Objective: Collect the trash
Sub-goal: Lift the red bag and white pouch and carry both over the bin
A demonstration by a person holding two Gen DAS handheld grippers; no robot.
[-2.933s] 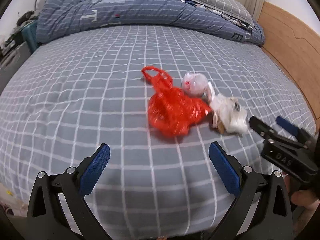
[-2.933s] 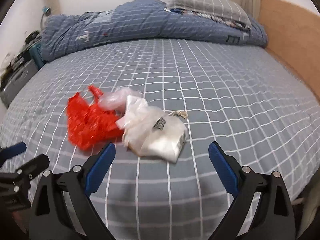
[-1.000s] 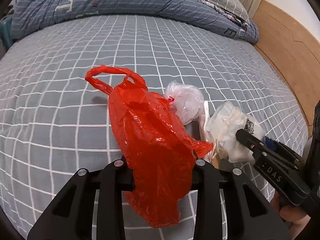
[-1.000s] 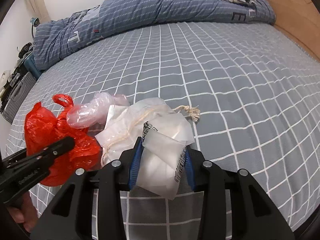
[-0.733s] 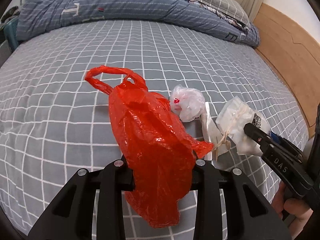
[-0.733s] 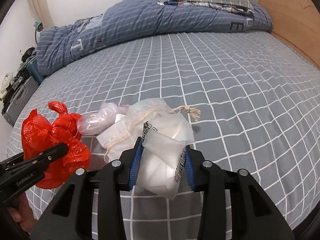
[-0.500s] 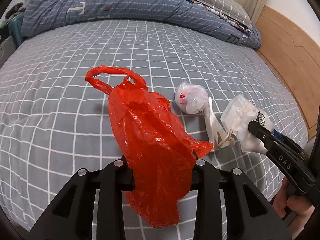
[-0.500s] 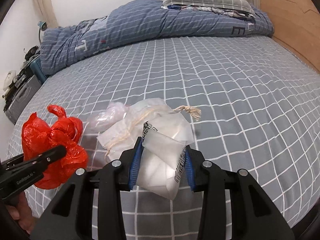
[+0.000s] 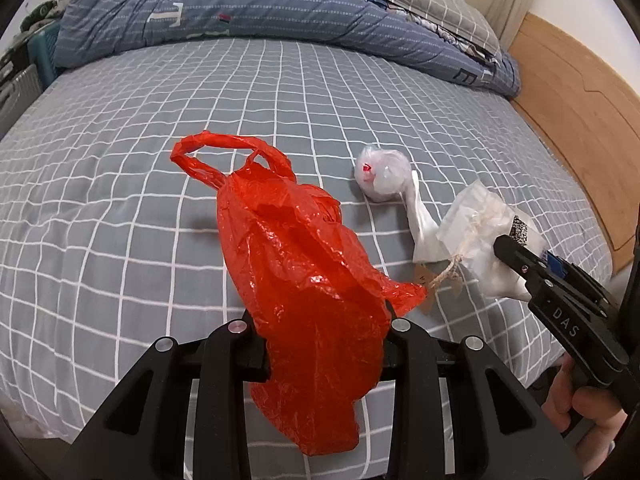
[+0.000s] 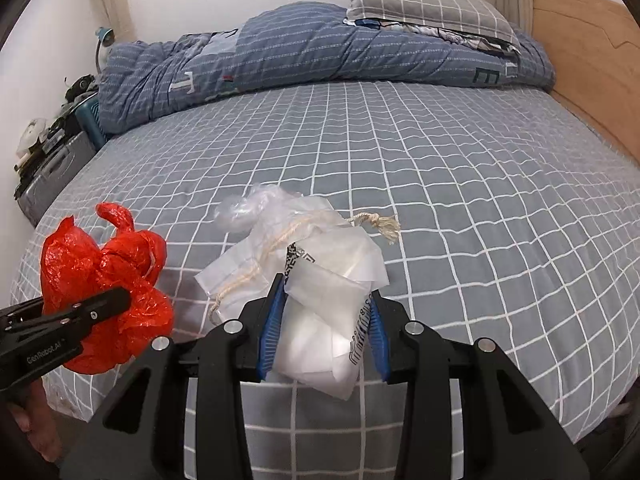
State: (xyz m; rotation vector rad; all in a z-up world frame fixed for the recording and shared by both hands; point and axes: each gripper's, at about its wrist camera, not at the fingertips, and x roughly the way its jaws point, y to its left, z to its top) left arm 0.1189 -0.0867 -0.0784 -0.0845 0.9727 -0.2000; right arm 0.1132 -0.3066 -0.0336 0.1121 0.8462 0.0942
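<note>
My left gripper [image 9: 320, 344] is shut on a crumpled red plastic bag [image 9: 304, 276] and holds it above the bed; the bag also shows in the right wrist view [image 10: 104, 292]. My right gripper [image 10: 324, 332] is shut on a white plastic package [image 10: 324, 312] with a barcode label and a twine string, lifted off the bed; the package also shows in the left wrist view [image 9: 484, 240]. A small clear knotted plastic bag [image 9: 382, 174] lies on the grey checked bedsheet [image 9: 120, 128], beyond both grippers.
A folded blue quilt [image 10: 320, 48] and a grey checked pillow [image 10: 432, 4] lie at the far end of the bed. A wooden headboard [image 9: 580, 112] runs along the right. A suitcase and clutter [image 10: 48, 160] stand left of the bed.
Both grippers were open above the trash, then shut on it. Over the last second they have lifted and drawn back with the red bag and the white package; the small clear bag stays on the bed.
</note>
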